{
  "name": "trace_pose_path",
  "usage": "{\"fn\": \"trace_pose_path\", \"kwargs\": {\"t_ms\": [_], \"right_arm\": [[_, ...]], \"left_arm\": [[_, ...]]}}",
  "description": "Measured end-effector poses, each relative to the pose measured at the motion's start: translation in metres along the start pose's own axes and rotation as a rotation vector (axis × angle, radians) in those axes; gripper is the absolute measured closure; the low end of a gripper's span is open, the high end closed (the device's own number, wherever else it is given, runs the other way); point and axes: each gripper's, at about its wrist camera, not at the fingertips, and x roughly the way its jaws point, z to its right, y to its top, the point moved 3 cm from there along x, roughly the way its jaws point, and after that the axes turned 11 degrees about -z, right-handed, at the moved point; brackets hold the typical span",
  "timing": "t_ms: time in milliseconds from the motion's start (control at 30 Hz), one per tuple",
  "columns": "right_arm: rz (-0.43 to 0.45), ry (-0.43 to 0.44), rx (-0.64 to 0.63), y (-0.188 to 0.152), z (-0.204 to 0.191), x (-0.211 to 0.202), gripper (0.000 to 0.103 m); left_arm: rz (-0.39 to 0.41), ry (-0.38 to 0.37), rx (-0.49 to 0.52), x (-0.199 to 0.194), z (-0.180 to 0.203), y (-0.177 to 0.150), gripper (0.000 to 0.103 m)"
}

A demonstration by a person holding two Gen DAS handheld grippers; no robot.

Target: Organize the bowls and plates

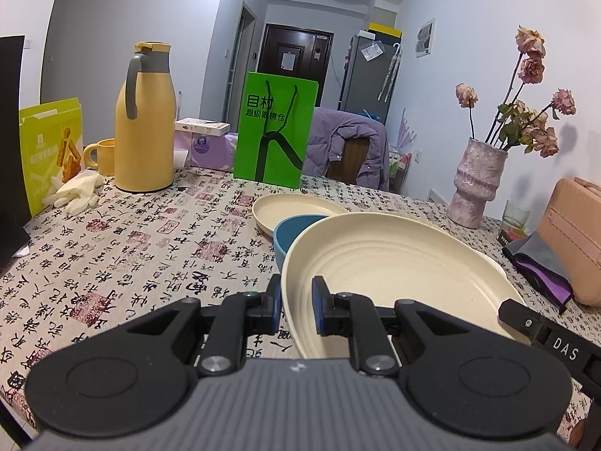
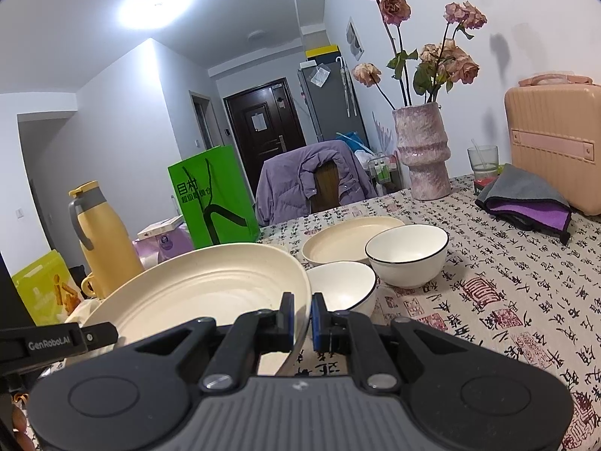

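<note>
"Where's the large cream ridged plastic plate (image 1: 394, 263)?"

"At twelve o'clock, tilted above the worktop (image 1: 131, 233). My left fingers (image 1: 296, 300) and right fingers (image 2: 302, 319) pinch opposite rims, closed tight. Seems light, stiff, slippery; rim's best."

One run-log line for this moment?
left hand-held gripper: shut on large cream plate | right hand-held gripper: same plate, opposite rim | plate tilted

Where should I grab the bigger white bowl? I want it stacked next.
Grip the bowl by its near rim, one finger inside and one outside, coming from above. It stands upright and open, and its walls look too wide to span; its right side is unobstructed.
</note>
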Motion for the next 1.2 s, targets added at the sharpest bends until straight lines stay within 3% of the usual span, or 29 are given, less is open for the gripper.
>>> {"fn": "trace_pose_path", "kwargs": {"t_ms": [1200], "right_arm": [[-0.057,-0.015,0.005,-0.028,0.021,0.004,0.094]], "left_arm": [[-0.088,-0.007,0.040,0.013,0.004,-0.038,0.087]]}}
